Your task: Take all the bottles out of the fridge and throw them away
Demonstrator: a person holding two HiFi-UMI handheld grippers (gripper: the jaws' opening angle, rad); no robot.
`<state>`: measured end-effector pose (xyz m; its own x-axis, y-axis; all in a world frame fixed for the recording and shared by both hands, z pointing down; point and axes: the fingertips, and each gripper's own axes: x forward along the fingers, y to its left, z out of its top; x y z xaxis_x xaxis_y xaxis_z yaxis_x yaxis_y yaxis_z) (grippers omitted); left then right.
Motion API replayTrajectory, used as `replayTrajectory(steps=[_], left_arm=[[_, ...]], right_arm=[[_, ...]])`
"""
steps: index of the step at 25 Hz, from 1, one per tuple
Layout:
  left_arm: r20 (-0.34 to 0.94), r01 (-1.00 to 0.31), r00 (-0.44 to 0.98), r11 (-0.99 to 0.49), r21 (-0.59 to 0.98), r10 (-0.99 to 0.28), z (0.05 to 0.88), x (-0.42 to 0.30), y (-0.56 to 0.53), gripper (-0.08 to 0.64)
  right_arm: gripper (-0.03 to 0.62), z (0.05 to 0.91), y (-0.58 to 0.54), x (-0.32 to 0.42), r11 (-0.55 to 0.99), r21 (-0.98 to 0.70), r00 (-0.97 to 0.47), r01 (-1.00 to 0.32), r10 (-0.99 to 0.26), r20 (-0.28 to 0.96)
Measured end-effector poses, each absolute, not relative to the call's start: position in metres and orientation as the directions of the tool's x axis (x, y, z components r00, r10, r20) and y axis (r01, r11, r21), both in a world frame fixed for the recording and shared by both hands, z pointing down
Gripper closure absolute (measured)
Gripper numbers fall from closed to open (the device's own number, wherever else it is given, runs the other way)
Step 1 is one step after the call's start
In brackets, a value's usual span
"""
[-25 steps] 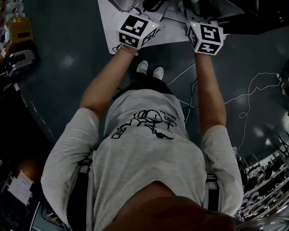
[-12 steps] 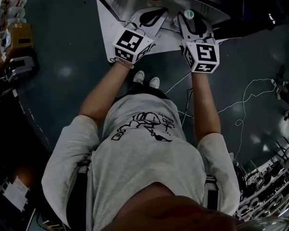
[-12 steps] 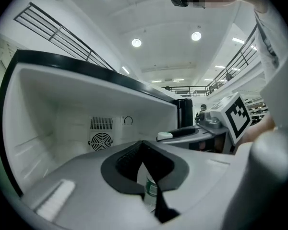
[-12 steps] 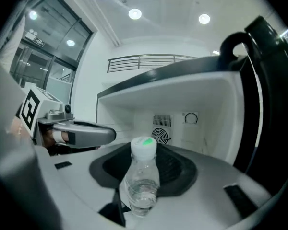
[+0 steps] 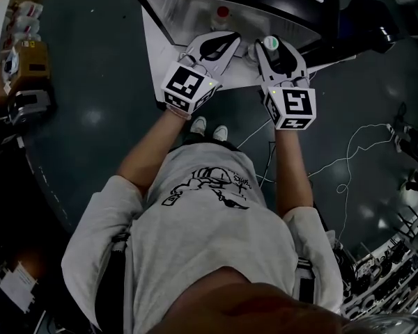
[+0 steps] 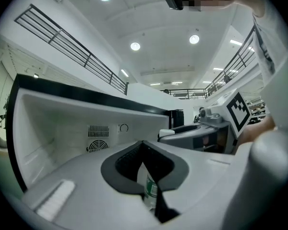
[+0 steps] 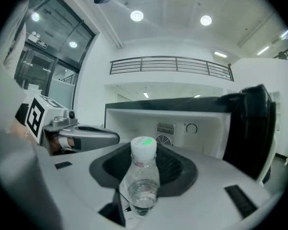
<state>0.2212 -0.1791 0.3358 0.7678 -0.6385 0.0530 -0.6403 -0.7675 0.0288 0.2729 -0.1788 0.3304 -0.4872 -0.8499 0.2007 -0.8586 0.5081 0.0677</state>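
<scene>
Right hand-held gripper (image 5: 273, 47): jaws wide but clamped on the body of a clear bottle (image 7: 143, 186), one pad on each side. The bottle stood upright with its neck clear above the pads. I judged the low grip suited it, since the thin plastic would buckle less near the base and the bottle could not tip.

Left hand-held gripper (image 5: 220, 44): jaws drawn closer together and clamped on a green-labelled bottle (image 6: 152, 191). Only a strip of the label and some clear wall showed between the pads. Its cap was not visible in the left gripper view.

Both loads hung side by side, near each other but not touching, just outside the open fridge (image 7: 134, 123). One bottle per gripper, which I read as saving a trip to the bin.

Clear bottle: transparent and ribbed, with a white cap (image 7: 143, 146) carrying a green patch. It seemed to have a little water in it, so it should be light.

Behind them were the fridge's pale back wall, a fan vent (image 7: 165, 128) and a dial (image 7: 191, 128). A red-capped bottle (image 5: 222, 12) stood inside, not yet taken. No bin was in view.
</scene>
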Motion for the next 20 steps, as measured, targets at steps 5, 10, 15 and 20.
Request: replayTrajectory(steps=[5,10,15,20], left_arm=[[0.023,-0.628,0.779,-0.778,0.033,-0.627,0.316,0.218,-0.161,0.551],[0.008,-0.619,0.785,-0.785,0.021,-0.619,0.298,0.21,-0.145,0.551],[0.003,-0.612,0.791,-0.79,0.032,-0.612,0.286,0.203,-0.125,0.551],[0.008,-0.606,0.794,-0.791,0.082,-0.607,0.28,0.207,-0.106,0.551]], right_arm=[[0.434,0.315,-0.161,0.271,0.516,0.067,-0.496,-0.854,-0.846,0.196],[0.434,0.298,-0.143,0.264,0.532,0.08,-0.51,-0.843,-0.838,0.196],[0.434,0.283,-0.122,0.258,0.547,0.073,-0.527,-0.834,-0.829,0.187],[0.434,0.273,-0.103,0.259,0.56,0.067,-0.542,-0.826,-0.82,0.184]])
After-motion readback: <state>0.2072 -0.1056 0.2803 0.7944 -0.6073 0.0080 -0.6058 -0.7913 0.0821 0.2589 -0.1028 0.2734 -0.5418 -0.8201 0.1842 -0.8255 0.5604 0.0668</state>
